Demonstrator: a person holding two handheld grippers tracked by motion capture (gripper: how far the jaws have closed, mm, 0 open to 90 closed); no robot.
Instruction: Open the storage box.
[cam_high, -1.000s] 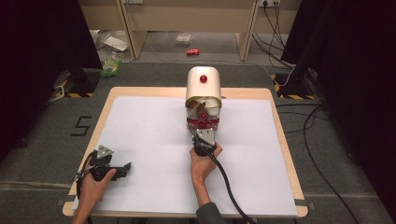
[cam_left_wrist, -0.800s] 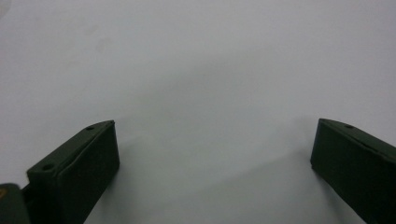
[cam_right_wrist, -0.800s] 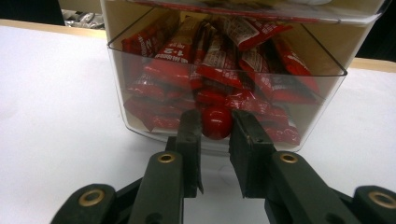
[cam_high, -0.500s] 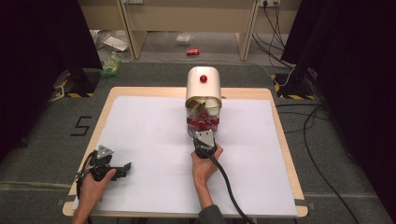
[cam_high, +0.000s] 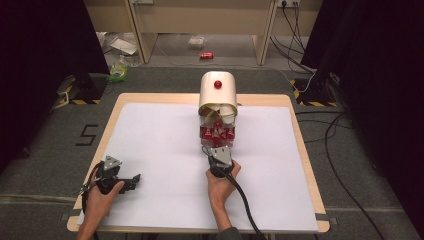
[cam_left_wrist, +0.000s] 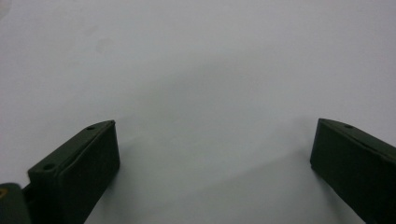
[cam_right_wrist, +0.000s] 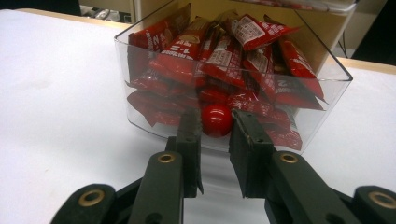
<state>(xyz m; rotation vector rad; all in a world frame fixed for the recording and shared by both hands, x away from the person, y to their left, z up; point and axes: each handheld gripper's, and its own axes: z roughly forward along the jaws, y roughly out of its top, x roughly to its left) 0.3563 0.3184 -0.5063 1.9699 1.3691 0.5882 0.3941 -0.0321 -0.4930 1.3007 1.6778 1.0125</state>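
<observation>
A cream round-topped housing (cam_high: 218, 97) with a red knob (cam_high: 218, 84) on top stands at the table's far middle. A clear drawer (cam_right_wrist: 140, 51) full of red snack packets (cam_right_wrist: 224, 51) sticks out of its front toward me. On the drawer's front wall sits a small red knob (cam_right_wrist: 217, 120). My right gripper (cam_right_wrist: 217, 117) is shut on that knob, one jaw pressing each side. In the high view the right gripper (cam_high: 216, 146) meets the drawer (cam_high: 216, 133) from the near side. My left gripper (cam_high: 133, 180) rests open on the white sheet at the front left, nothing between its fingers (cam_left_wrist: 88, 158).
A white sheet (cam_high: 150, 140) covers the wooden table (cam_high: 300, 150). The right gripper's cable (cam_high: 245, 205) trails to the table's front edge. Cables (cam_high: 340, 130) lie on the floor to the right, and litter (cam_high: 120, 70) and a red can (cam_high: 206, 55) lie beyond the table.
My right hand has drawn back a little toward me with the knob, and the drawer has slid slightly farther out. The left gripper has stayed put.
</observation>
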